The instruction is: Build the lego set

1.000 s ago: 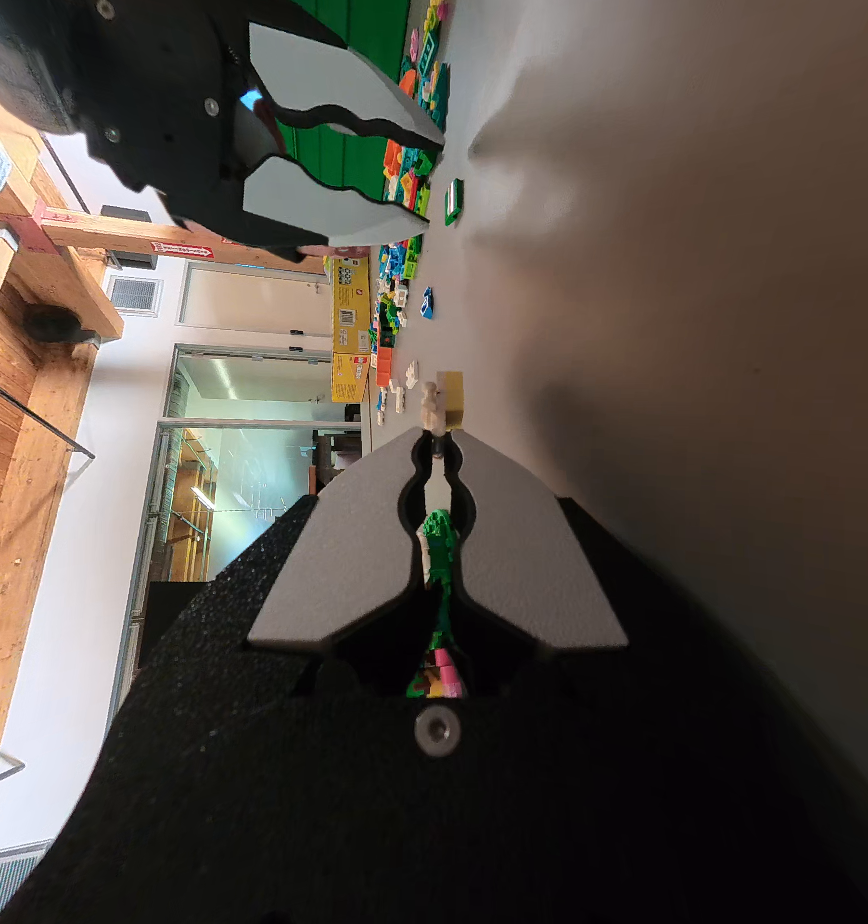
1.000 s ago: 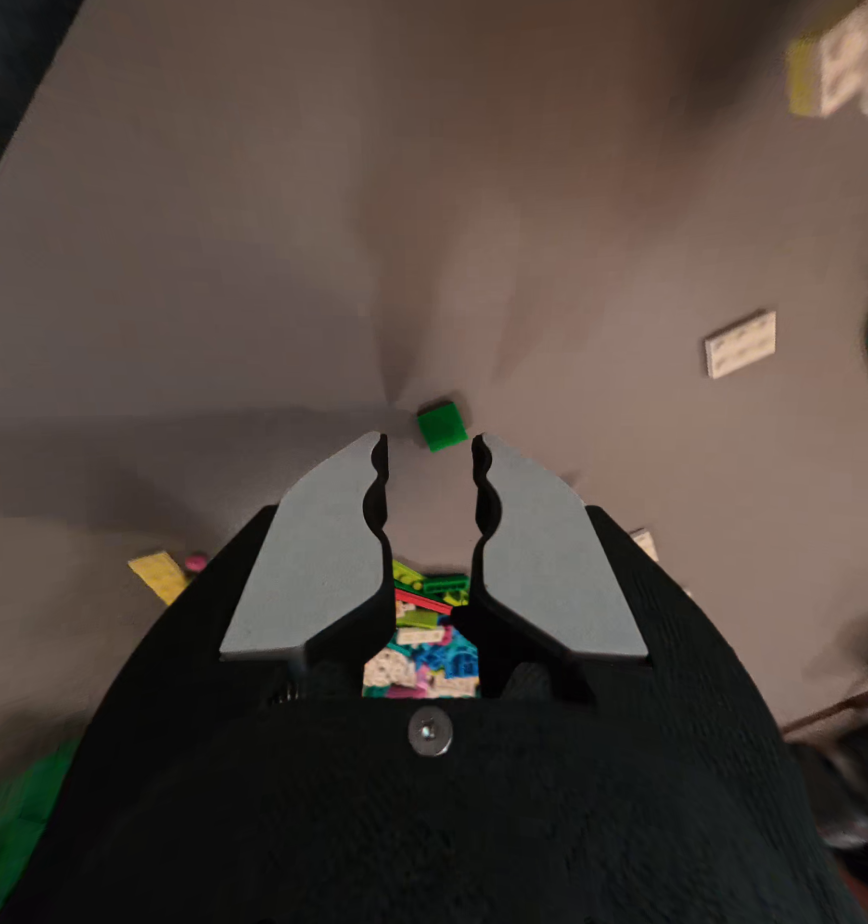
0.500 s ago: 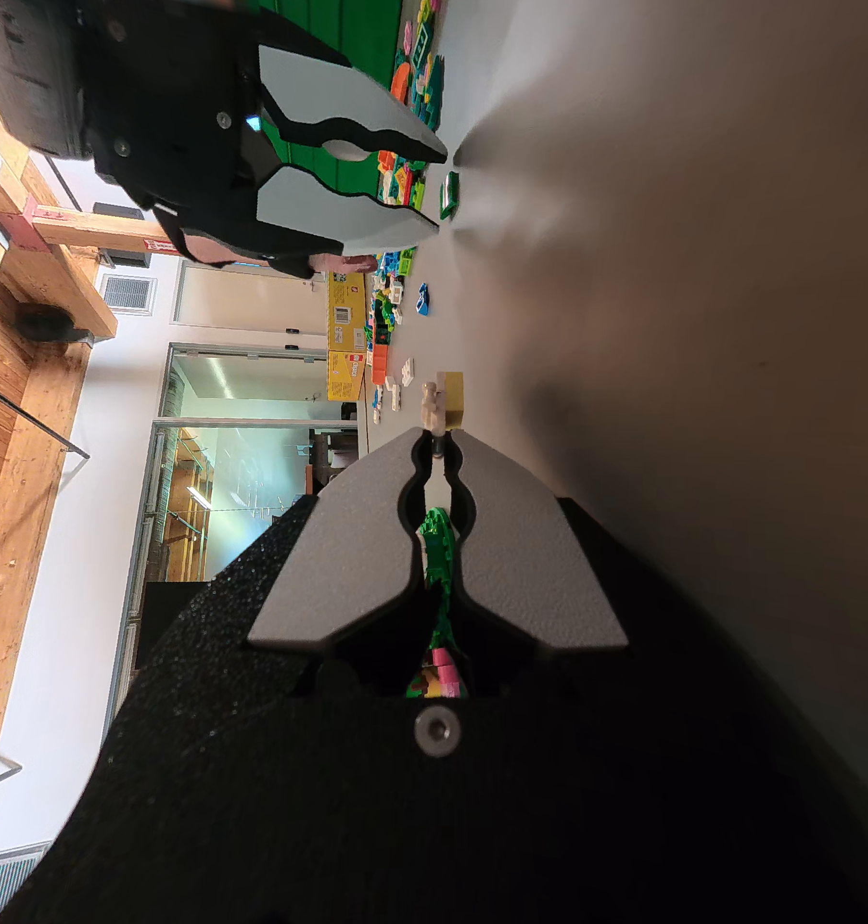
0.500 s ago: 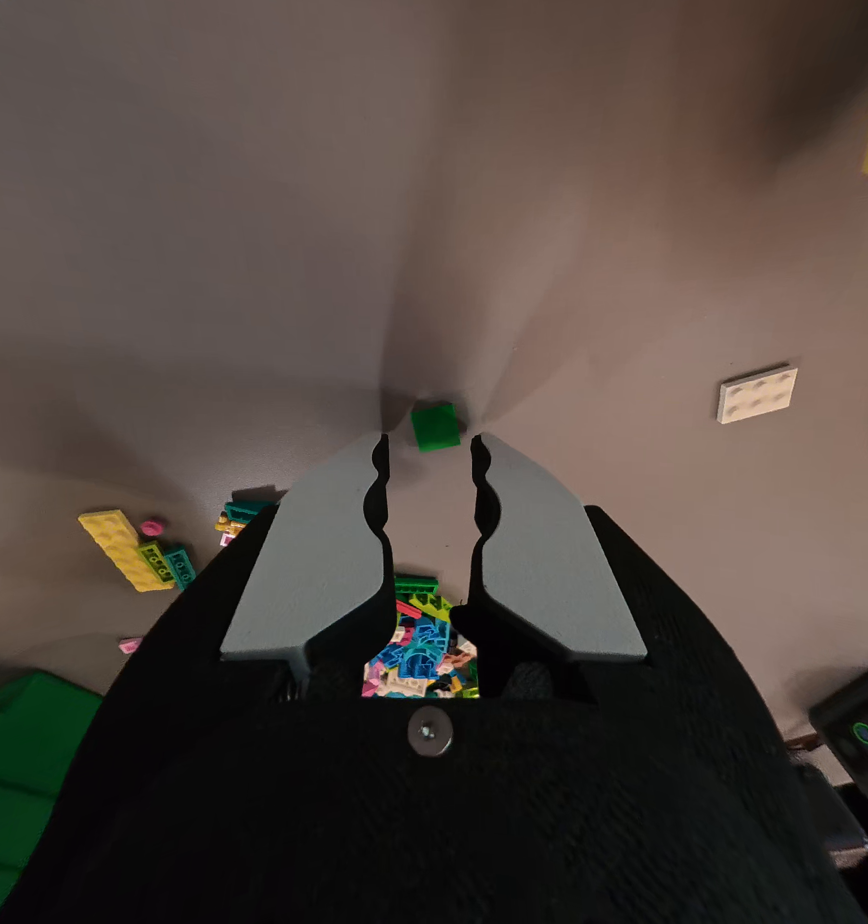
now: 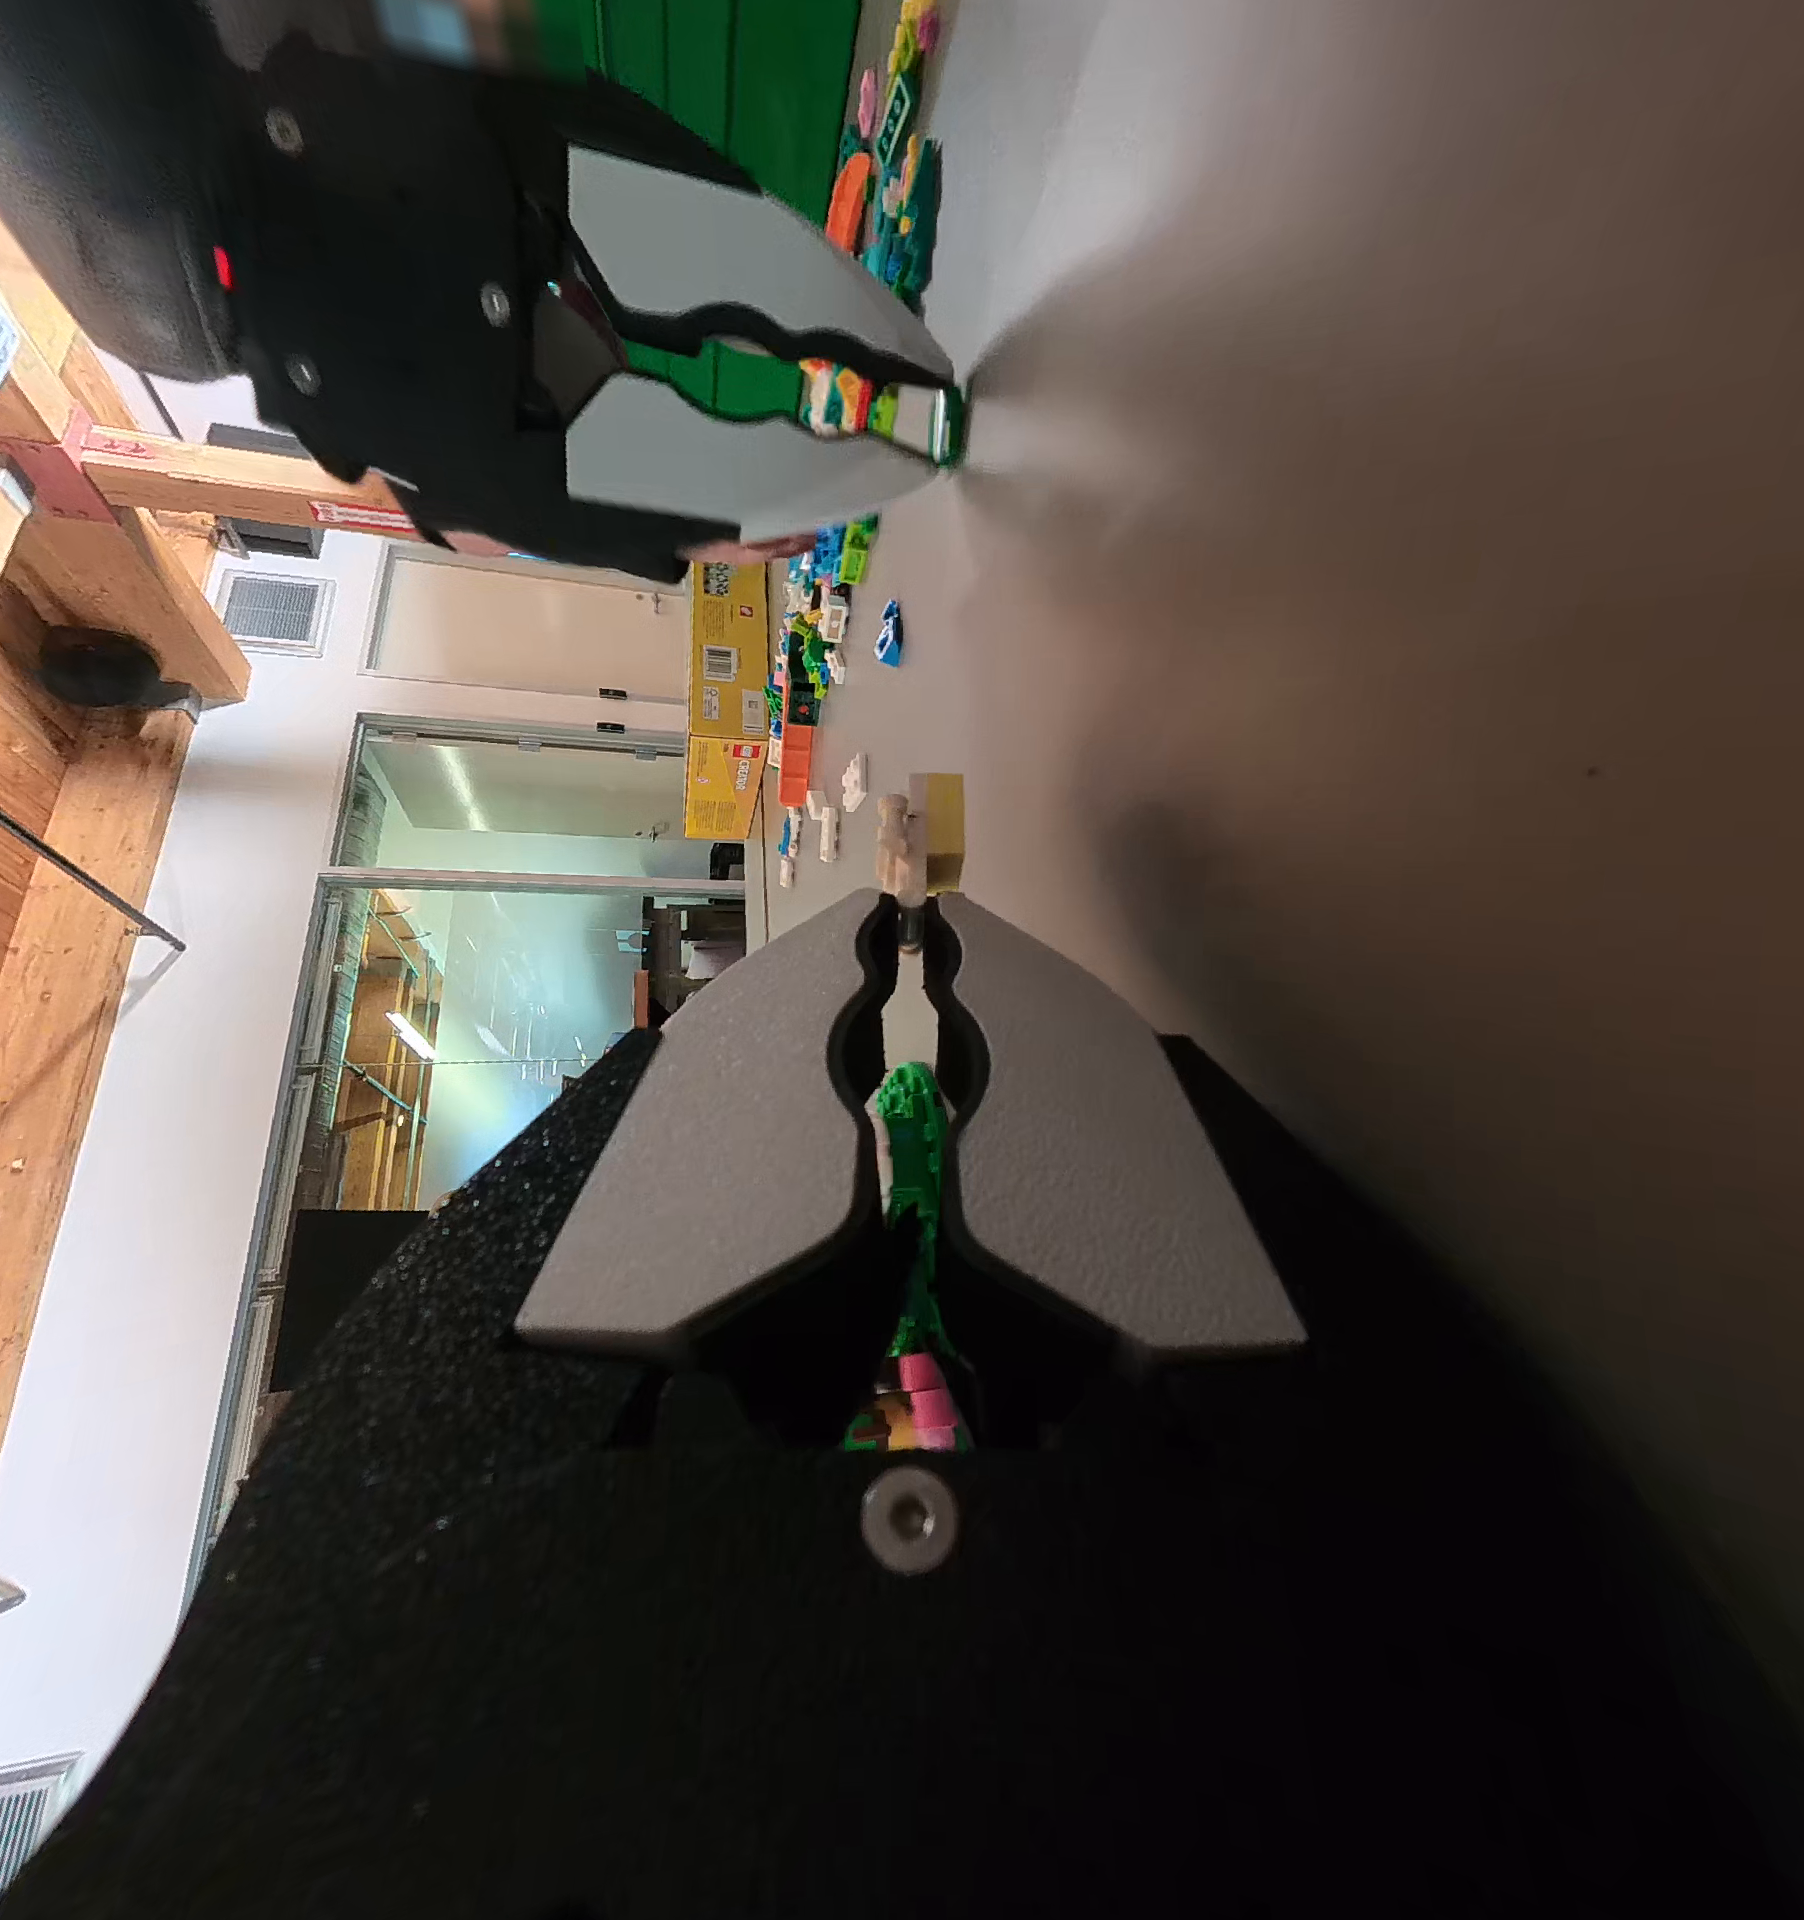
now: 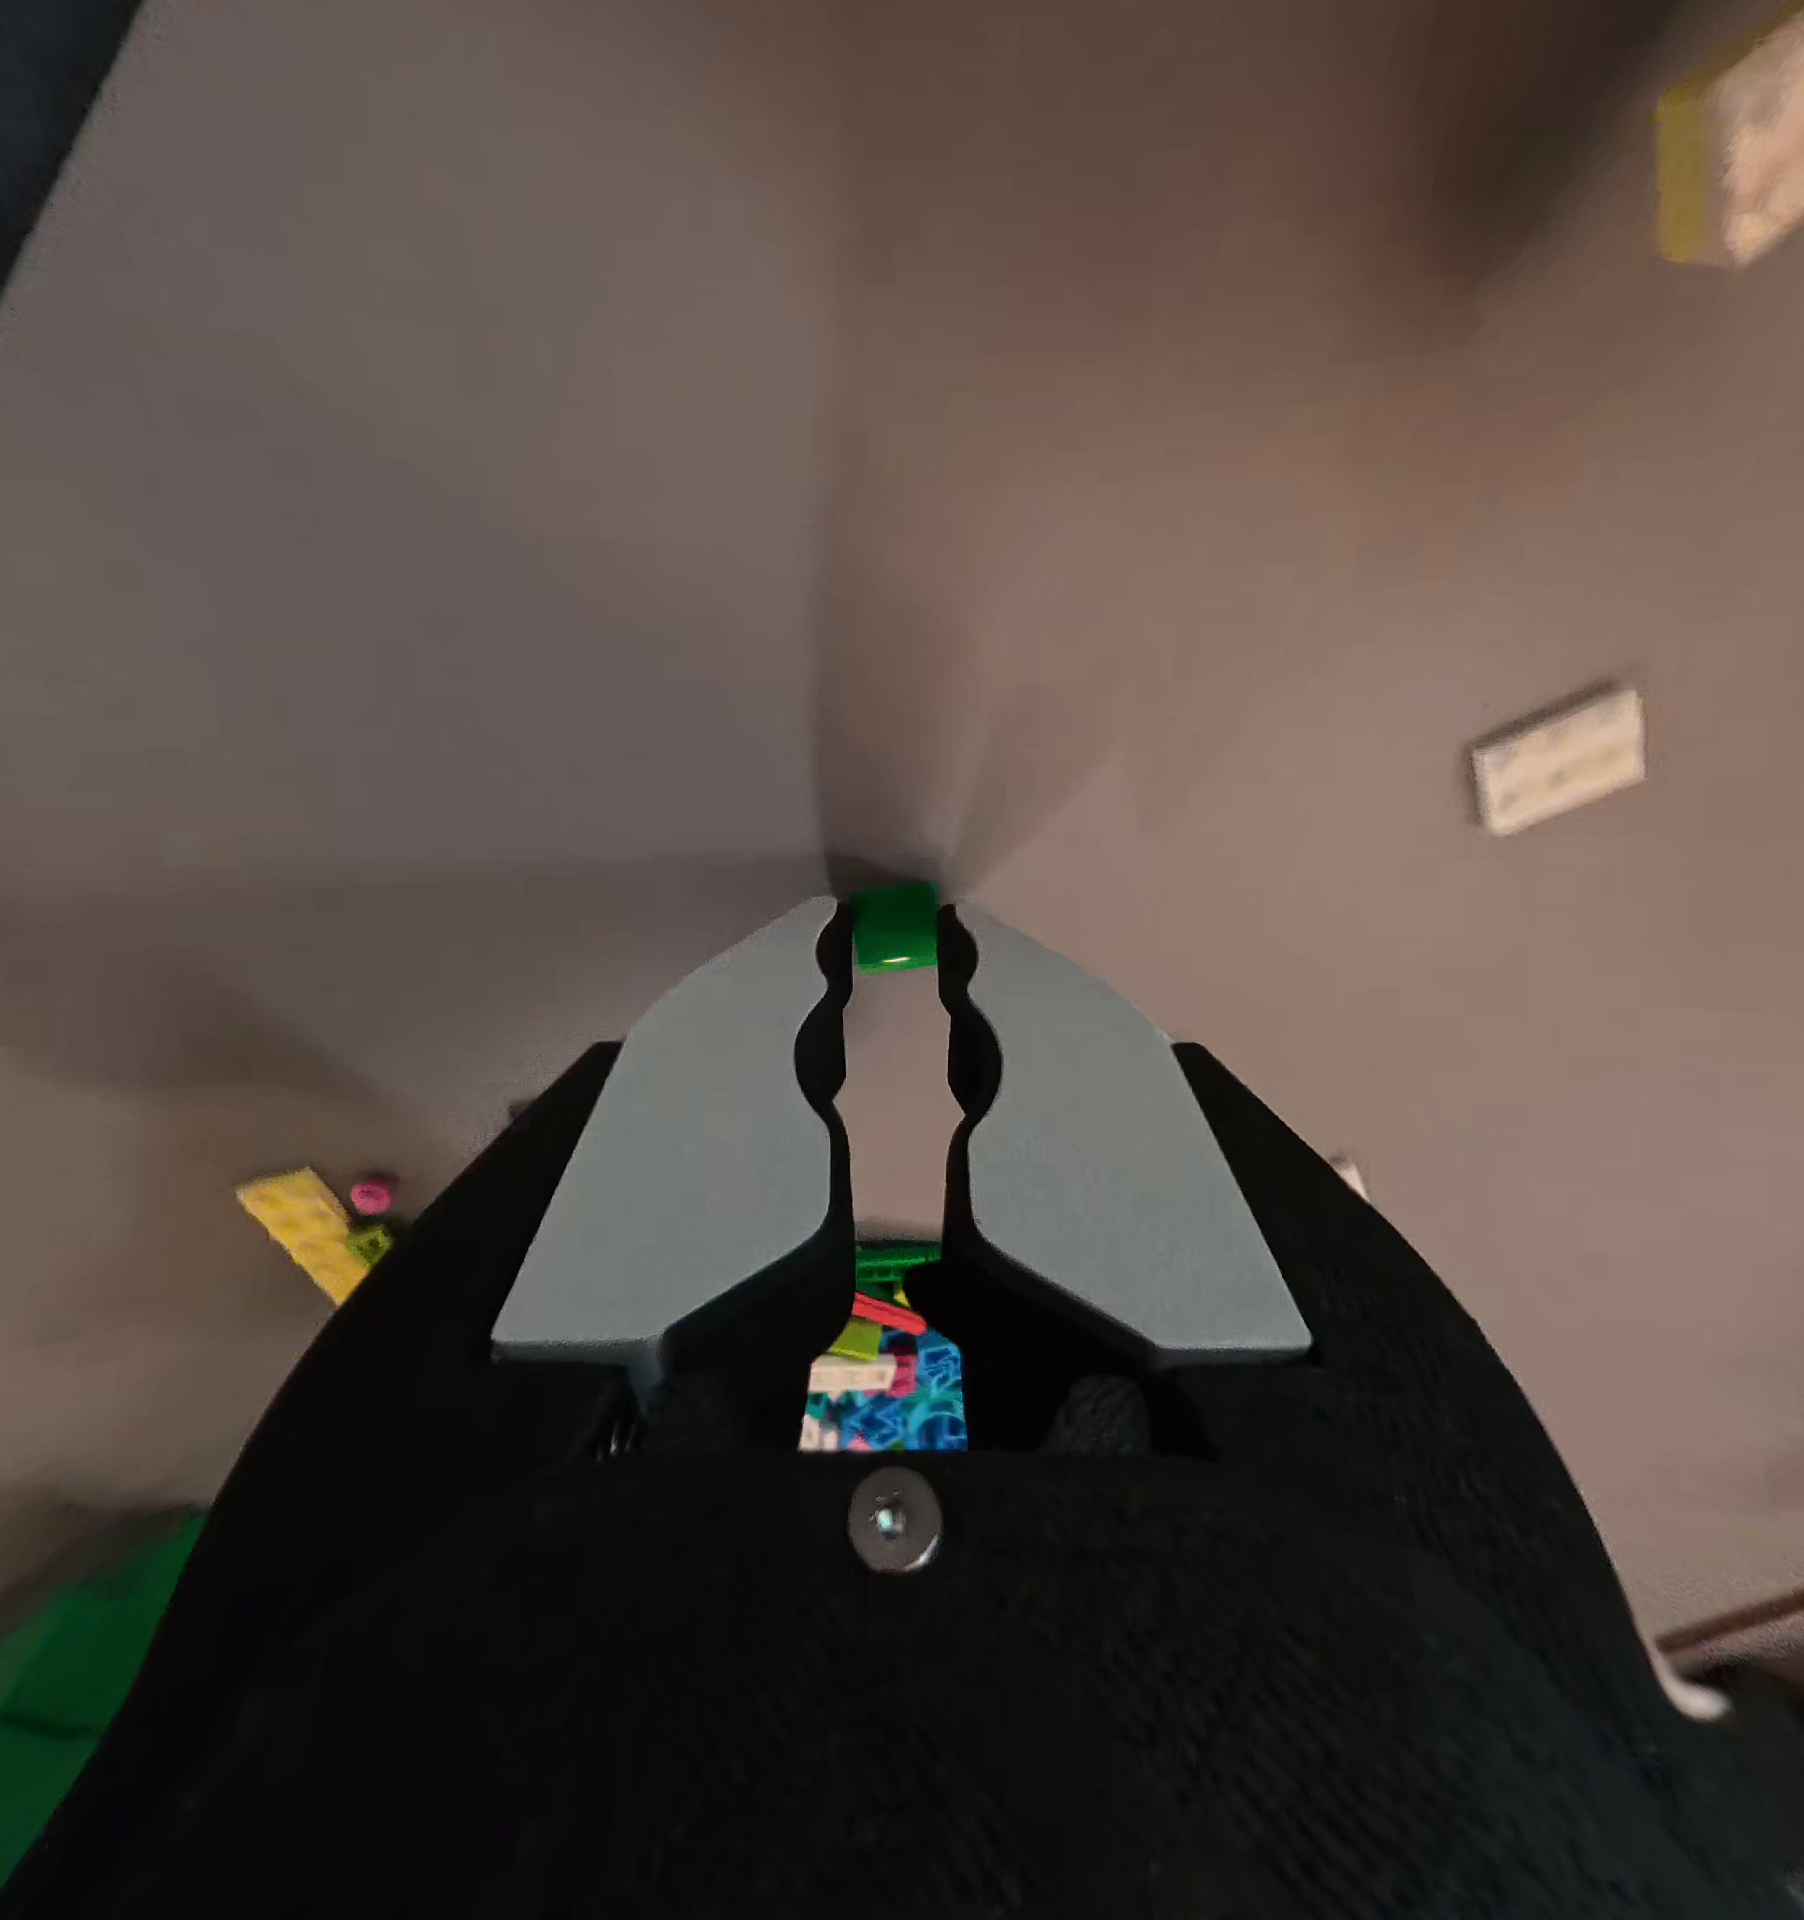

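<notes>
My left gripper (image 5: pixel 908 909) lies sideways just above the grey table (image 5: pixel 1397 623). It is shut on a green lego build (image 5: pixel 913 1132) with pink parts, held deep between the fingers. My right gripper (image 6: pixel 893 914) has its tips down on the table and is shut on a small green brick (image 6: pixel 893 930). In the left wrist view the right gripper (image 5: pixel 939 410) shows at the top, with the green brick (image 5: pixel 948 421) at its tips.
A small white and yellow build (image 5: pixel 924 831) stands just past my left fingertips. Loose bricks (image 5: pixel 893 208) and a green baseplate (image 5: pixel 732 83) lie beyond the right gripper. Yellow boxes (image 5: pixel 726 675) stand farther back. A white plate (image 6: pixel 1558 758) and a yellow brick (image 6: pixel 300 1226) lie on the table. About 15 cm separates my left fingertips from my right. The white plate (image 6: pixel 1558 758) lies around 8 cm away from my left fingertips.
My right gripper moved forward and down over the small green brick and closed its fingers on it. My left gripper stayed still with the green build.
</notes>
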Action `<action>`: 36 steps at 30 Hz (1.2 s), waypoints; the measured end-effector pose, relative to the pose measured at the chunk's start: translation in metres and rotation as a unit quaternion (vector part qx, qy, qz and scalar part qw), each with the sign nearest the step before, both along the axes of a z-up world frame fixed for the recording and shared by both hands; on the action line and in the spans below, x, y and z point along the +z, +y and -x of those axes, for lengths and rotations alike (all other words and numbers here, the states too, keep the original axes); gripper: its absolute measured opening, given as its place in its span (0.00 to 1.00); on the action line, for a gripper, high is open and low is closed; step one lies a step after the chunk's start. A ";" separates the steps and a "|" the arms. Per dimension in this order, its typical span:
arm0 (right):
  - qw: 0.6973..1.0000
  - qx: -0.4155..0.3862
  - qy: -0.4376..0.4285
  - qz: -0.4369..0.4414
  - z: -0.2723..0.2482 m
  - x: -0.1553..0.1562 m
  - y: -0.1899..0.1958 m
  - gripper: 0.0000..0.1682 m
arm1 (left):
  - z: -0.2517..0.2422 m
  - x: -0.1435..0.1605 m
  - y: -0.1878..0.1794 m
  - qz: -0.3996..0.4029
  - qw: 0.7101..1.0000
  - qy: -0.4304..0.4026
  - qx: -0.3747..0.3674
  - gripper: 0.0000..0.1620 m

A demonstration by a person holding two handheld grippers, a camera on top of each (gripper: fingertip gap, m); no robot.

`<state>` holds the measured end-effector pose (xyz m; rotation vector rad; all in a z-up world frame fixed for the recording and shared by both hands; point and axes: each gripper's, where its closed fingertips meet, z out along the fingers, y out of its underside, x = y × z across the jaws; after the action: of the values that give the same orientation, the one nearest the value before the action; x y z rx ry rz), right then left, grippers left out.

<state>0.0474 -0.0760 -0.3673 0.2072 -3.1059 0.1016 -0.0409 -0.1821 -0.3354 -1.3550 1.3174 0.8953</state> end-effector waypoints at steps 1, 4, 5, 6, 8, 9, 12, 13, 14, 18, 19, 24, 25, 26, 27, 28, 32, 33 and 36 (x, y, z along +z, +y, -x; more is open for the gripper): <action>0.999 -0.035 0.009 0.011 0.007 0.001 -0.001 0.09 | 0.001 0.001 0.000 -0.003 1.000 0.000 0.002 0.03; 0.980 -0.172 0.036 0.090 0.036 0.016 -0.022 0.09 | 0.005 0.009 0.002 -0.028 0.999 0.004 0.019 0.03; 0.966 -0.219 0.031 0.131 0.044 0.024 -0.035 0.09 | 0.005 0.012 0.002 -0.036 0.999 0.008 0.021 0.02; 0.950 -0.257 0.021 0.178 0.052 0.034 -0.049 0.09 | 0.007 0.015 0.003 -0.046 0.998 0.014 0.028 0.02; 0.917 -0.314 0.003 0.247 0.065 0.052 -0.071 0.09 | 0.010 0.021 0.003 -0.066 0.997 0.028 0.039 0.02; 0.905 -0.330 -0.006 0.267 0.069 0.058 -0.080 0.09 | 0.009 0.021 0.003 -0.068 0.997 0.029 0.039 0.02; 0.886 -0.367 -0.015 0.282 0.080 0.064 -0.094 0.09 | 0.010 0.022 0.002 -0.071 0.996 0.034 0.043 0.02; 0.884 -0.375 -0.017 0.279 0.081 0.063 -0.097 0.09 | 0.009 0.021 0.002 -0.069 0.996 0.034 0.042 0.02; 0.883 -0.380 -0.016 0.274 0.082 0.062 -0.100 0.09 | 0.009 0.021 0.002 -0.068 0.996 0.035 0.041 0.02; 0.896 -0.372 0.009 0.244 0.086 0.058 -0.101 0.09 | 0.006 0.019 0.001 -0.063 0.997 0.042 0.034 0.02; 0.898 -0.369 0.008 0.240 0.086 0.058 -0.102 0.09 | 0.006 0.020 0.000 -0.064 0.996 0.043 0.032 0.02; 0.899 -0.378 0.002 0.222 0.086 0.057 -0.104 0.09 | 0.003 0.020 0.000 -0.067 0.996 0.045 0.028 0.02; 0.900 -0.379 0.002 0.215 0.086 0.056 -0.104 0.09 | 0.003 0.020 0.000 -0.066 0.996 0.047 0.029 0.02; 0.900 -0.381 -0.002 0.213 0.085 0.056 -0.105 0.09 | 0.003 0.020 0.000 -0.067 0.996 0.048 0.029 0.02; 0.898 -0.386 -0.006 0.212 0.084 0.056 -0.106 0.09 | 0.003 0.020 -0.001 -0.066 0.996 0.048 0.028 0.02; 0.897 -0.390 -0.007 0.208 0.084 0.055 -0.106 0.09 | 0.003 0.019 -0.001 -0.064 0.996 0.049 0.028 0.02; 0.892 -0.404 -0.010 0.202 0.084 0.055 -0.106 0.09 | 0.002 0.019 -0.001 -0.065 0.996 0.051 0.027 0.02; 0.890 -0.408 -0.011 0.203 0.084 0.055 -0.106 0.09 | 0.002 0.020 -0.001 -0.066 0.996 0.051 0.027 0.02; 0.879 -0.430 -0.018 0.205 0.085 0.056 -0.106 0.09 | 0.002 0.021 -0.001 -0.068 0.996 0.051 0.027 0.02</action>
<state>-0.0381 -0.1817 -0.3116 -1.1587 -2.7845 0.7065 -0.0428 -0.1835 -0.3147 -1.2570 1.2777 1.0836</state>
